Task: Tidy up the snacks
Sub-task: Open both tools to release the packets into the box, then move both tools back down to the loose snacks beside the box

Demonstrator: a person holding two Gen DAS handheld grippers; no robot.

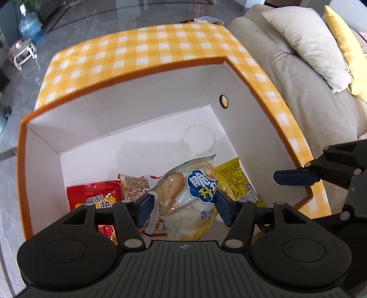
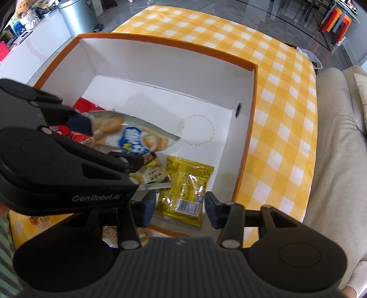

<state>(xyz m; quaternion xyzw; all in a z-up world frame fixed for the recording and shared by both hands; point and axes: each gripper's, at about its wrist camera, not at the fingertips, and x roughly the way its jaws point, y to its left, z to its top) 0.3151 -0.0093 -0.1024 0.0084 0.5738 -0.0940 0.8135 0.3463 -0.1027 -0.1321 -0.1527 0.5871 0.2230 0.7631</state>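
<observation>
Left fingers: the left gripper (image 1: 182, 204) points down into the box, its 2 blue fingers (image 1: 145, 206) spread wide on either side of a pale snack bag (image 1: 188, 194); whether the pads press the wrapper cannot be told, since its edges blur against them.
Right fingers: the right gripper (image 2: 177, 209) has its fingers (image 2: 212, 209) moderately apart over a yellow packet (image 2: 185, 190), not touching it.
Hidden: in the right wrist view the left gripper's black body covers the left part of the box floor and the lower half of the pale snack bag; the red packet (image 2: 84, 104) shows only as a corner.
Cut off: the packets' near ends vanish behind each gripper's own housing.
View differences: the left wrist view shows the red packet (image 1: 94, 197) and a striped packet (image 1: 137, 185) lying beside the pale bag, and only 1 fingertip of the right gripper (image 1: 293, 177) at the box's right wall. The right wrist view alone shows the yellow packet whole, barcode up.
Box: white inside, orange rim (image 1: 128, 74), a ring stain (image 1: 198, 141) on its floor, a round hole (image 1: 223, 100) in the right wall.
Table: yellow checked cloth (image 2: 282, 91) under the box.
Around: a beige sofa (image 1: 298, 68) with cushions just beside the table; a water jug (image 1: 29, 24) on the grey floor; a metal bin (image 2: 78, 16) well apart.
</observation>
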